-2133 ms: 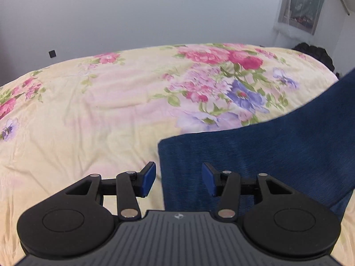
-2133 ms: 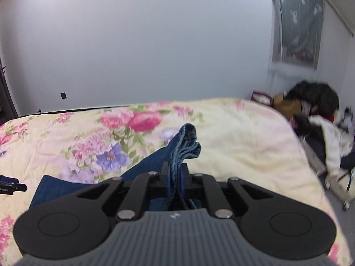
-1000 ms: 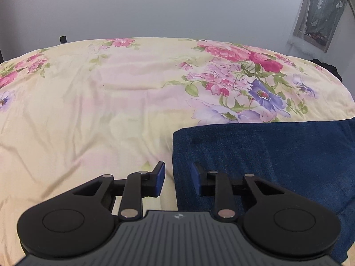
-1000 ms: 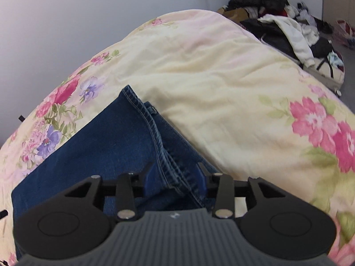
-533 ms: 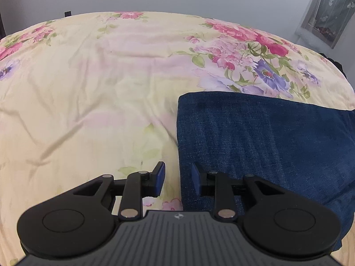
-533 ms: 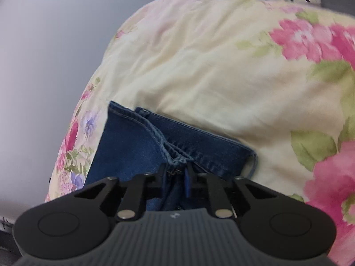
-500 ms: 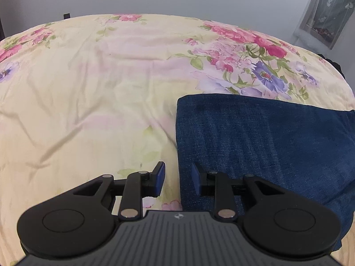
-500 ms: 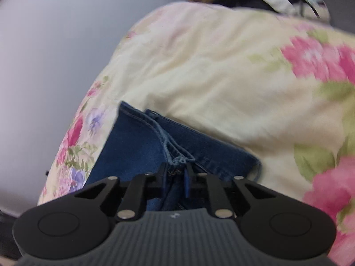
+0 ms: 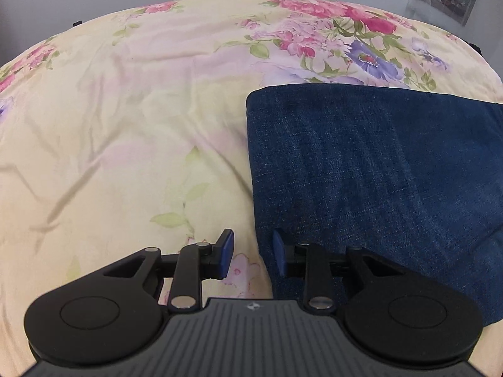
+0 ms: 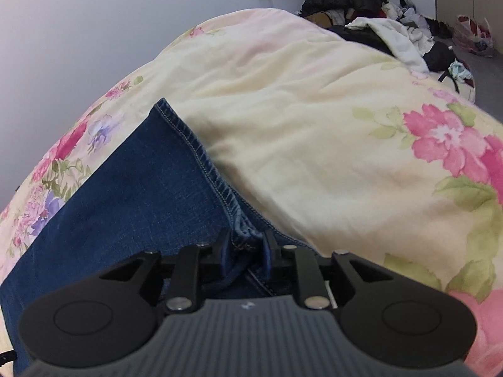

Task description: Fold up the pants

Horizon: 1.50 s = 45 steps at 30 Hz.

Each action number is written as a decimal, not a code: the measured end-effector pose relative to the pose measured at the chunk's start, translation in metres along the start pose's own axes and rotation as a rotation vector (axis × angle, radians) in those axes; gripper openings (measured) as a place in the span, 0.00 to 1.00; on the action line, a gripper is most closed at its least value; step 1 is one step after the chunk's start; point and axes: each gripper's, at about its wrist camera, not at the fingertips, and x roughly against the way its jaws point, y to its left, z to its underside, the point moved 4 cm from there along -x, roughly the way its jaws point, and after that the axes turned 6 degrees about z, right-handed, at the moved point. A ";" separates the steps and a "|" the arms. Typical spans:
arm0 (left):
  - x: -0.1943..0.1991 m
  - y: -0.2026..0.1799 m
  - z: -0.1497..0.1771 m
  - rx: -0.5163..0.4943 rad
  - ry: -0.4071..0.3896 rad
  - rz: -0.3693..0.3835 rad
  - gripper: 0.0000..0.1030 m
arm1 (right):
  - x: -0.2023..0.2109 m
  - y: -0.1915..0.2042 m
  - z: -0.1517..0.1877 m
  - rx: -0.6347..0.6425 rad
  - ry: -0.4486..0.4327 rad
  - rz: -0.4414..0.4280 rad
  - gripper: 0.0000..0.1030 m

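Jaws first: your right gripper (image 10: 245,248) has a bunched clump of stitched hem between its blue pads, and the jaws are opening around it, so the cloth is being let go, not lifted. Your left gripper (image 9: 253,253) stands part-open and holds nothing; one pad hangs over the bedspread, the other over the near left corner of the cloth, with the folded edge running up between them.

What lies under both tools is the dark blue denim pants (image 9: 371,169), already doubled into a flat panel on the yellow floral quilted bedspread (image 9: 125,132). In the right wrist view the orange-stitched hem (image 10: 188,135) runs away from the jaws toward the far corner, and it looks slightly rucked right at the pads.

To finish this step well, I would judge that you should let the right jaws widen fully before drawing back, so the hem does not drag with them and spoil the alignment. Keep the left tool low beside the fold to steady that corner. Then check that the hems sit square on the layer beneath.

Beyond the bed's far edge, a heap of dark and white clothes (image 10: 371,28) is clutter only.
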 end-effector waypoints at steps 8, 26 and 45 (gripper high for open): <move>0.043 0.007 -0.039 -0.068 -0.138 0.044 0.22 | 0.047 0.000 -0.013 0.136 -0.111 0.006 0.13; -0.090 0.002 -0.102 -0.103 -0.076 0.003 0.17 | -0.048 0.043 -0.003 0.317 -0.055 0.055 0.07; 0.056 -0.033 0.000 -0.282 -0.106 0.131 0.17 | 0.057 0.048 0.036 0.320 -0.099 -0.049 0.07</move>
